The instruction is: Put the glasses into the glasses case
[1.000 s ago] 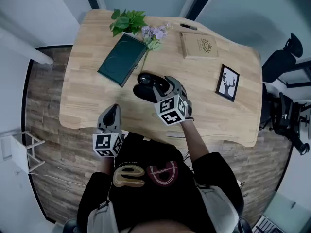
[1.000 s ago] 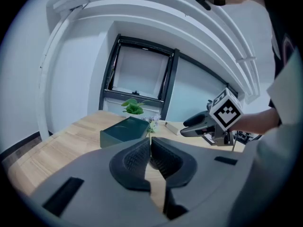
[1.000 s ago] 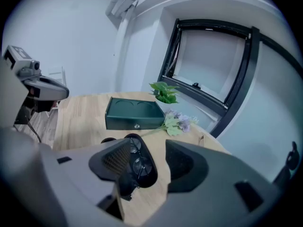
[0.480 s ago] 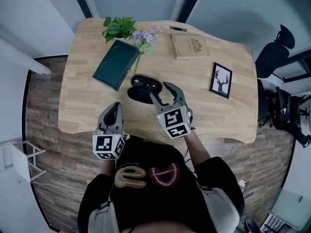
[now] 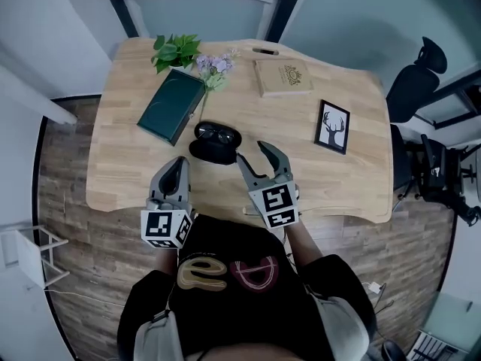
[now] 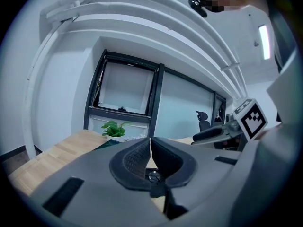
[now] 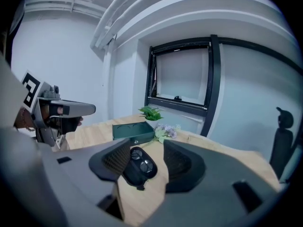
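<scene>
Table (image 5: 361,194) of pale wood, window (image 5: 195,13) beyond; left gripper (image 5: 176,165) fingers pressed together, right gripper (image 5: 252,152) fingers spread

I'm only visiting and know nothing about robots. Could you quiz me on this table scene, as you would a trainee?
1. True or false: the glasses lie inside the open glasses case.
2. Which gripper's jaws stand apart: A left, B right?
3. Fill in: the framed picture shows a ____.
Key: 1 true. 2 B: the right gripper is open, the left gripper shut. 3 deer.
</scene>
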The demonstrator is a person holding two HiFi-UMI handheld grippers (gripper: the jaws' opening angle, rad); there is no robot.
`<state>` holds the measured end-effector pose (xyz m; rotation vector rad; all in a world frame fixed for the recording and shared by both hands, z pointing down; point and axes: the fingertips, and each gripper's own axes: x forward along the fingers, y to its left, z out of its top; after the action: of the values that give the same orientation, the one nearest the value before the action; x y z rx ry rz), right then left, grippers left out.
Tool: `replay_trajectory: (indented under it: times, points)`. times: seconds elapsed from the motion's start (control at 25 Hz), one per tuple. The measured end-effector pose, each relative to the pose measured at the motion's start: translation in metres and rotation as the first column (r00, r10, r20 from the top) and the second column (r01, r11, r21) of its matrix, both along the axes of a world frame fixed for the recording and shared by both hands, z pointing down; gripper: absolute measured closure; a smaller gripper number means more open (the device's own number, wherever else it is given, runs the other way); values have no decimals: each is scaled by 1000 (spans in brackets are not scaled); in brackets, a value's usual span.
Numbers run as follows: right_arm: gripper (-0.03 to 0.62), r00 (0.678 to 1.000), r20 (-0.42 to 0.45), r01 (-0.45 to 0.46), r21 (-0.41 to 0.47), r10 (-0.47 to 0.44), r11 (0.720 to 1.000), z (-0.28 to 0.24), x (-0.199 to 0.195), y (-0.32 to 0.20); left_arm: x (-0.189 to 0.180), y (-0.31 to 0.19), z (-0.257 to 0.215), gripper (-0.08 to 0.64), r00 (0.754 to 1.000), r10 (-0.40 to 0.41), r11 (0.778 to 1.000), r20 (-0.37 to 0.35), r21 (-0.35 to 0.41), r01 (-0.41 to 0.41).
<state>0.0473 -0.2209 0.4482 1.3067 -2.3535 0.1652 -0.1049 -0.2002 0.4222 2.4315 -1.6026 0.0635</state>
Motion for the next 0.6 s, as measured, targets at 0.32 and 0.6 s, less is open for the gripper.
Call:
replay_trajectory:
  times: [0.32,0.6]
  points:
    - [416,987,158,-27,-17,29,1000,-6,21,14,23,5,0,537,999,40,999,-13,6,-40]
    - [564,979,201,2,-31,5,1000,-4,22,21,34,3,1,537,998,57,998,-28,0,-57]
